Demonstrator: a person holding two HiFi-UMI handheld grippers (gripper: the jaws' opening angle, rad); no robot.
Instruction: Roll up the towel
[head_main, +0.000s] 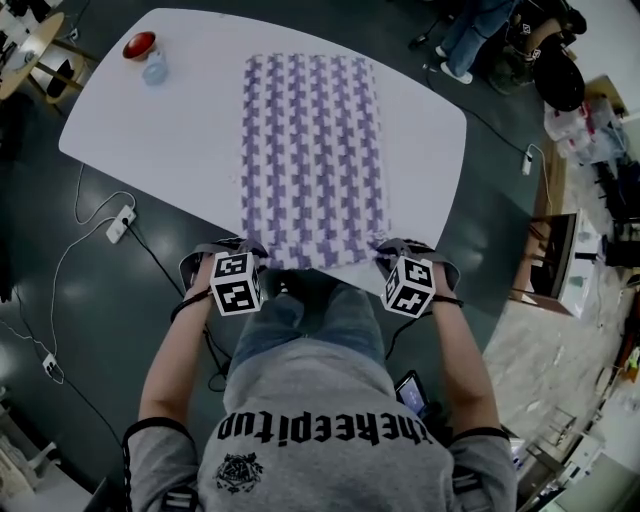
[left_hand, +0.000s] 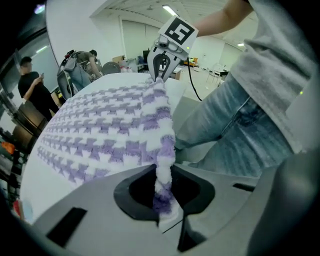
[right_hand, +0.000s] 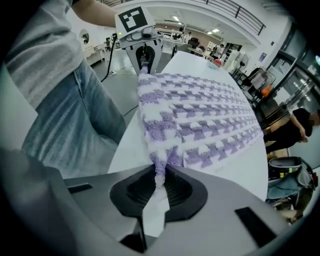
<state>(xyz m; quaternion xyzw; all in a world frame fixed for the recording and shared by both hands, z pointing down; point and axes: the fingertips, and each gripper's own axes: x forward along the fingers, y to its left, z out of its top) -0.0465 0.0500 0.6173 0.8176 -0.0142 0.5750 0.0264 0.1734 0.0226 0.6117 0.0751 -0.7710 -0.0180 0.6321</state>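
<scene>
A purple-and-white checked knit towel (head_main: 315, 150) is spread flat on a white, round-cornered table (head_main: 170, 130). Its long axis runs from the near table edge at the lower middle of the head view up towards the top of the frame. The short near edge is held at both corners: the left gripper (head_main: 250, 250), grey with a marker cube on it, is closed on the lower left corner, and the right gripper (head_main: 388, 250) on the lower right corner. In the left gripper view a bunched fold of towel is seen pinched between the narrowed jaws, and the same grip is shown in the right gripper view. Nearly the whole towel thus lies ahead of both grippers, away from the person. Neither hand is placed nearer than the other, the two being set level across the towel's width. Both grippers are pointed steeply downward, with the forearms held roughly parallel on either side of the lap. The roll is judged not yet begun: the held edge would have to be turned over and carried up the frame along the long axis, evenly on both sides. A small red dish (head_main: 139, 44) is seen at the upper left, well apart from the towel.
</scene>
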